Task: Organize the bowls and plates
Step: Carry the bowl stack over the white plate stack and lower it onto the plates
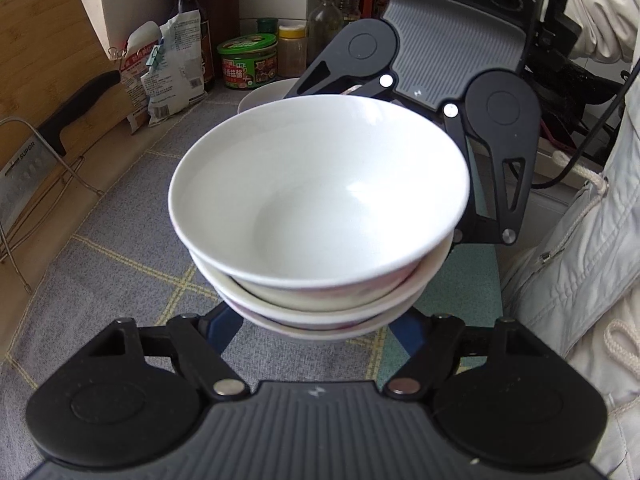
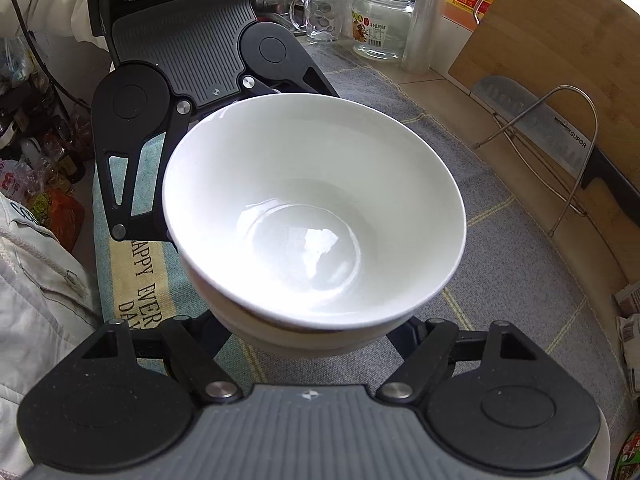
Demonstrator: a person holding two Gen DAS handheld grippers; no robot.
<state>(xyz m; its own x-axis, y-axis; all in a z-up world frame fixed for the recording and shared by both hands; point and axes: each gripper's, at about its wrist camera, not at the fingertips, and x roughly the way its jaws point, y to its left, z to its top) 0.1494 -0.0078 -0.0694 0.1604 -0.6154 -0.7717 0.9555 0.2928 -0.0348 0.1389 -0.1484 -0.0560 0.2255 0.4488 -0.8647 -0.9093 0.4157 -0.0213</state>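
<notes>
White bowls (image 1: pixel 320 200) are nested and clear of the grey cloth (image 1: pixel 120 272), my left gripper (image 1: pixel 316 332) and right gripper (image 2: pixel 316 340) each clamped on the stack from opposite sides, so putting it away remains.

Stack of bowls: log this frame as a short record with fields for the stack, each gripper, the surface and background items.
stack: three nested white bowls, top one empty, seemingly raised off the cloth
left gripper: fingers reach under the stack's near side; contact hidden
right gripper: at the stack's opposite side; fingertips hidden under the bowls
surface: grey checked cloth on the counter
background: cleaver in a wire rack, bamboo cutting board, green-lidded jar, glass mug
person: pale jacket sleeve
</notes>
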